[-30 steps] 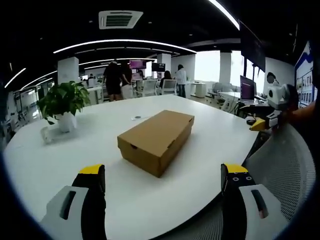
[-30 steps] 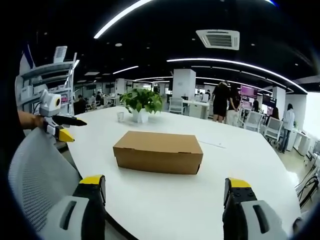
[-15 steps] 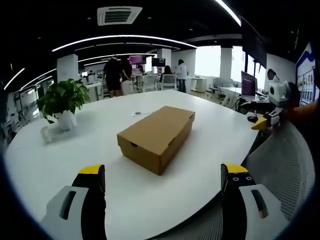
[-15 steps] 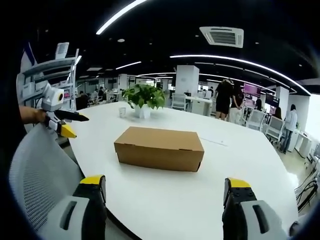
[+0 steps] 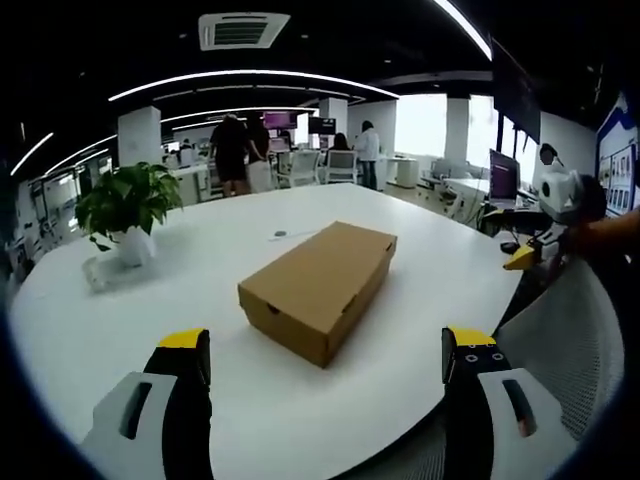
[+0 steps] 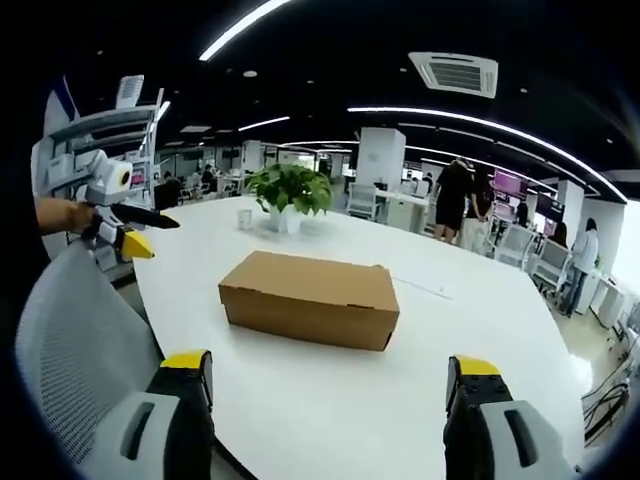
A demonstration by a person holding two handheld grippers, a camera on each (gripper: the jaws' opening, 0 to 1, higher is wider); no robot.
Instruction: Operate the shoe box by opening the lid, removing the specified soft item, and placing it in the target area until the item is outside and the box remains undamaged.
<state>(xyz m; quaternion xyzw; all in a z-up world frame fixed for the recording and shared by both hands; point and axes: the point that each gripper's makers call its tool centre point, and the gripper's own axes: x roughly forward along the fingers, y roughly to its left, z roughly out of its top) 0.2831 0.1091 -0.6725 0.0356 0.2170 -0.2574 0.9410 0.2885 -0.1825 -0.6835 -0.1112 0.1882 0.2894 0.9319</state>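
A white table [image 5: 420, 270] spreads ahead of both sets of fingers and carries everything else. A mesh chair [image 6: 80, 340] sits at its near edge, under and beside the left gripper's reach in the right gripper view. The box [image 5: 318, 288], plain brown cardboard with its lid closed, lies flat on the table ahead of and between the left gripper's [image 5: 325, 365] fingers, well apart from them; in the right gripper view it [image 6: 310, 297] lies likewise ahead of the right gripper [image 6: 328, 368], nearer its left finger. Both grippers stand with fingers wide apart, holding nothing, above the table's near edge. A plant [image 5: 127, 203] in a white pot stands beyond the box, far left of the left gripper's fingers. In the right gripper view the left gripper [image 6: 125, 238] shows far left, its yellow tips together or nearly so from this angle. A small cup [image 6: 245, 218] sits beside the plant.
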